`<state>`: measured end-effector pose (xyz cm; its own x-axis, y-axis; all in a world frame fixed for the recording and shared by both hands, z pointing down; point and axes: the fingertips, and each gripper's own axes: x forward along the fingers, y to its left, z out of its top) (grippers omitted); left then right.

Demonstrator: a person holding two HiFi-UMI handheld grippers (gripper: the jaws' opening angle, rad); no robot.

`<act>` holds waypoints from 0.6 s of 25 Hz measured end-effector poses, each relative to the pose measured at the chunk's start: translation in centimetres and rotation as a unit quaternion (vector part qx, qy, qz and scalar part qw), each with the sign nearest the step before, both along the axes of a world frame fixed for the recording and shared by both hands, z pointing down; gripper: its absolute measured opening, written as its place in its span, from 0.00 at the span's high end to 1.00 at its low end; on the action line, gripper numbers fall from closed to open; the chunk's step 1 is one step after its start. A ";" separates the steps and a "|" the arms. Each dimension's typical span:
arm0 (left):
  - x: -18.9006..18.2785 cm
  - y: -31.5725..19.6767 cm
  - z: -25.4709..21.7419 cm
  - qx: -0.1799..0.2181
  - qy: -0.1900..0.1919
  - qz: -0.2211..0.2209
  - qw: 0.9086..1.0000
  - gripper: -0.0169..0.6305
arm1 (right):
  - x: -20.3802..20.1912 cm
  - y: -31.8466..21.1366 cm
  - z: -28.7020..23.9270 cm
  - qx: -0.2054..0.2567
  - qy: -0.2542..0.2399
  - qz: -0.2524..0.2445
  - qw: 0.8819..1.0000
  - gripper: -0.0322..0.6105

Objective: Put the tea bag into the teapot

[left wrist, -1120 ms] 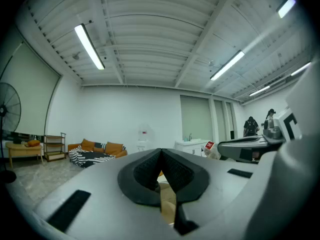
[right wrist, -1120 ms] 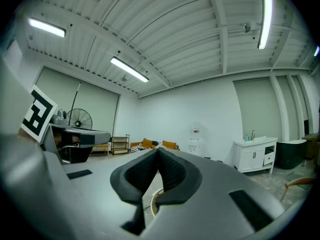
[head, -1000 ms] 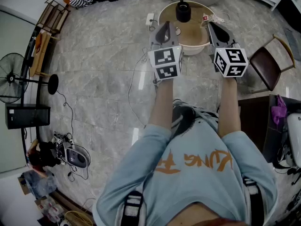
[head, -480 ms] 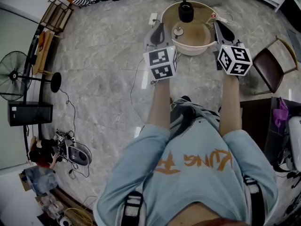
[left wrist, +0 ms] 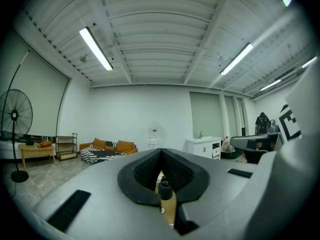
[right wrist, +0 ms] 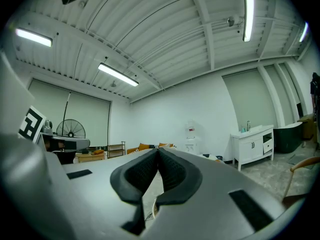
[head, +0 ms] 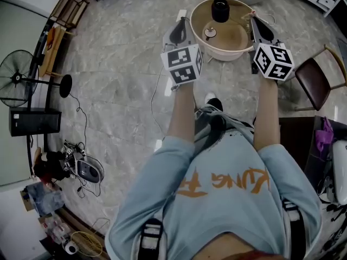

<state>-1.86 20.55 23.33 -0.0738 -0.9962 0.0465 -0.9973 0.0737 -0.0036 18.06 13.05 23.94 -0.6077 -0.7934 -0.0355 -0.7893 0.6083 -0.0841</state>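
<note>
Left gripper [head: 180,26] and right gripper [head: 255,21] both pressed together, flanking round tabletop [head: 226,55], black teapot [head: 220,8] on its far side

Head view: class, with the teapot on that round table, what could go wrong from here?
The teapot stands close to the far rim of the round table; a nudge from a hand-held gripper might push it off. What looks like its lid lies loose near the left hand-held gripper and could get knocked.
</note>
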 end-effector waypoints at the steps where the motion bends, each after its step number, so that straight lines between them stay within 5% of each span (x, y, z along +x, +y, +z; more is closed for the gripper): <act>1: 0.2 -0.6 -0.2 0.002 -0.003 0.004 1.000 0.94 | 0.0 -0.6 -0.3 0.003 -0.002 0.000 1.000 0.93; 15: -3.0 -9.5 -0.1 0.029 0.006 0.009 1.000 0.94 | -3.1 -9.3 -0.6 0.032 0.014 -0.006 0.999 0.93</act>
<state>-4.84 11.02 23.18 -0.0559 -0.9984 -0.0100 -0.9984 0.0558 0.0114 15.01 3.77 23.33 -0.6183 -0.7830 -0.0685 -0.7837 0.6208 -0.0221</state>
